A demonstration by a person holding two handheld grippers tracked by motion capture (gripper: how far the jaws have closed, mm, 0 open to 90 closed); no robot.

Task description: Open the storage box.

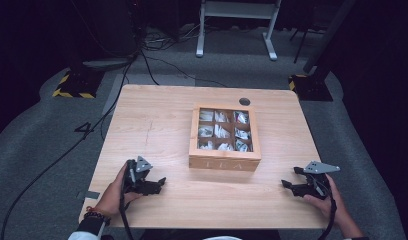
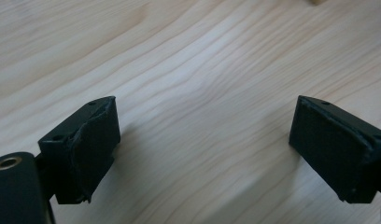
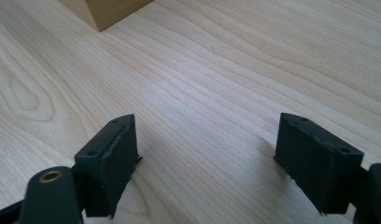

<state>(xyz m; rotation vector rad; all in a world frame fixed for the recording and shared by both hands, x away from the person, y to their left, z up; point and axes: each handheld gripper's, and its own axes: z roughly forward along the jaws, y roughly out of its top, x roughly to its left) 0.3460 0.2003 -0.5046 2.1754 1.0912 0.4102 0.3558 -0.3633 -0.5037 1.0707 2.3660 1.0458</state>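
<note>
Both grippers, left gripper (image 1: pixel 159 183) and right gripper (image 1: pixel 288 183), rest wide open, empty, on the table (image 1: pixel 157 120), flanking the tea box (image 1: pixel 224 162).

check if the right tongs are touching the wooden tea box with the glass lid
Apart. The high view shows bare table between the right tongs and the wooden tea box.
</note>
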